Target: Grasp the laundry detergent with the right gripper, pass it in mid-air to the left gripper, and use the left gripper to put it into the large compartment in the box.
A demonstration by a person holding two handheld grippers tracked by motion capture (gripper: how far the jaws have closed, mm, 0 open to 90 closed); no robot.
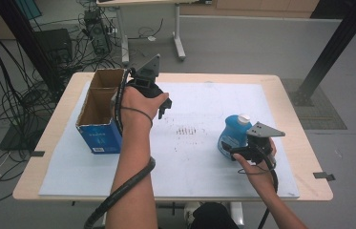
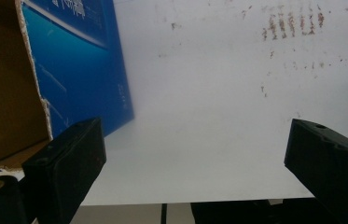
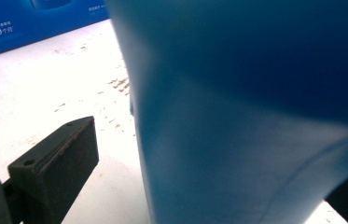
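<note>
Right gripper jaws wide around bottle, not clamped; left gripper wide, empty by box.
Risk: bottle tips or slips if squeezed off-centre.

Left gripper is hovering just right of the open blue box, jaws pointing down over the white mat. Right gripper is sitting against the blue bottle, which is standing upright at right.

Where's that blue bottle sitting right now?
In the high view the blue bottle stands on the white mat at the table's right side, right against the right gripper, far from the open cardboard box at left.
</note>
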